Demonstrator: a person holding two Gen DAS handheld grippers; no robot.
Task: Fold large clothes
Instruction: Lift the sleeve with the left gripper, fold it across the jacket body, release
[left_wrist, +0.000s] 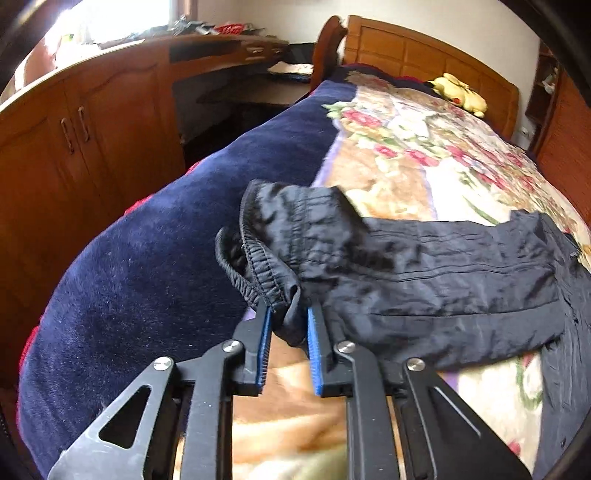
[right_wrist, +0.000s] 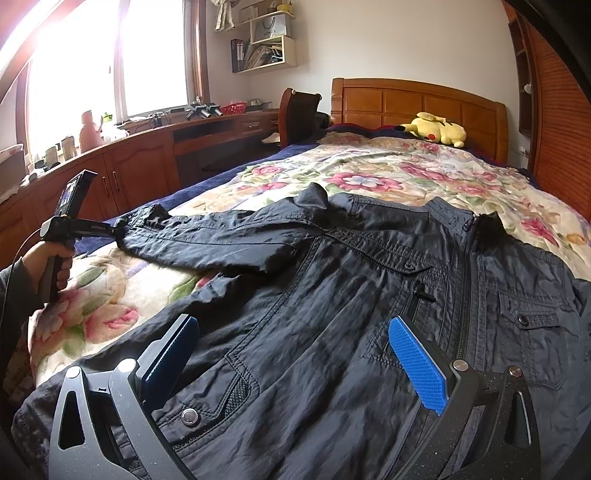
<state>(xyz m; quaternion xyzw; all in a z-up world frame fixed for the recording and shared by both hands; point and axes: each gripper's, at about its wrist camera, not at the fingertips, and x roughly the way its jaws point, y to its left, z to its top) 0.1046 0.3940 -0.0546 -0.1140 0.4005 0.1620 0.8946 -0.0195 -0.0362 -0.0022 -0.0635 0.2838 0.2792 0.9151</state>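
A large black jacket (right_wrist: 351, 295) lies face up and zipped on the bed. Its sleeve (right_wrist: 221, 240) stretches out to the left. In the left wrist view the sleeve (left_wrist: 424, 277) runs off to the right, and its elastic cuff (left_wrist: 266, 266) bunches up at my left gripper (left_wrist: 290, 321). That gripper is shut on the cuff fabric, which fills the gap between the blue pads. The right wrist view shows the same left gripper (right_wrist: 118, 230) at the cuff, held by a hand (right_wrist: 51, 258). My right gripper (right_wrist: 291, 325) hangs open over the jacket's lower front, holding nothing.
The bed carries a floral blanket (right_wrist: 369, 173) with a navy border (left_wrist: 166, 258) along its left edge. A yellow plush toy (right_wrist: 436, 129) lies by the wooden headboard (right_wrist: 413, 99). Wooden cabinets (right_wrist: 129, 173) and a chair (right_wrist: 299, 114) stand to the left, a wardrobe (right_wrist: 561, 140) to the right.
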